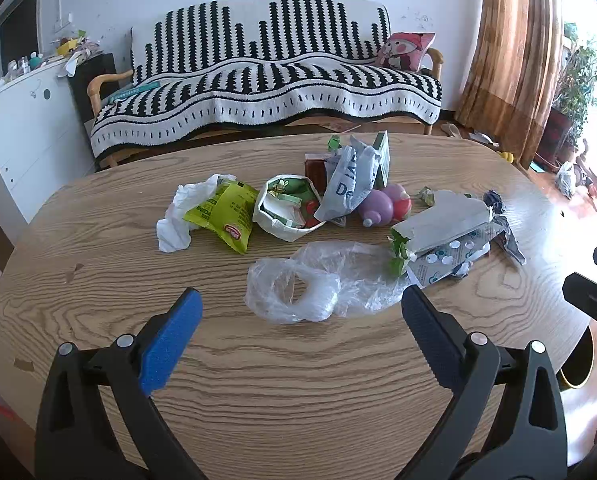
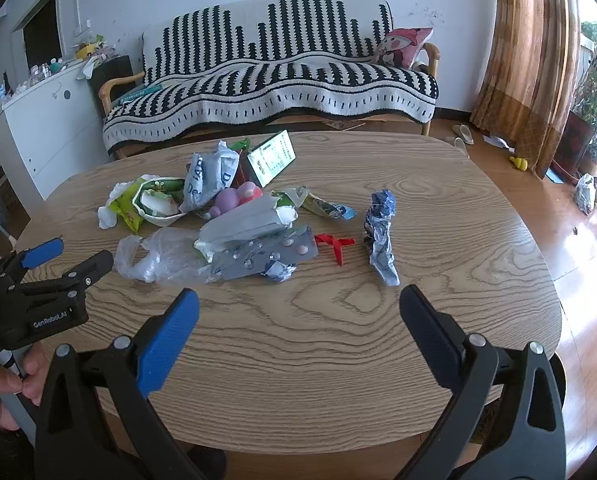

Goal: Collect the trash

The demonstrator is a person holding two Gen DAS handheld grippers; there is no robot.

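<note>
Task barely begun, by look of it. Left gripper [image 1: 300, 300] and right gripper [image 2: 298, 300]: jaws released, empty. Trash pile [image 2: 226, 216] all on bench [image 2: 338, 360]; clear plastic bag [image 1: 318, 280] at pile's near edge, crumpled blue wrapper [image 2: 380, 236] right of pile. No bin seen.

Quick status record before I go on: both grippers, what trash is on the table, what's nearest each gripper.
left gripper: open, empty, above the table
right gripper: open, empty, above the table
surface: wooden table
trash pile: clear plastic bag, yellow-green snack packet, white tissue, blister pack, purple bottle
apart from pile: red ribbon, crumpled blue-white wrapper
nearest left: clear plastic bag
nearest right: blister pack, crumpled wrapper
bin: not in view
</note>
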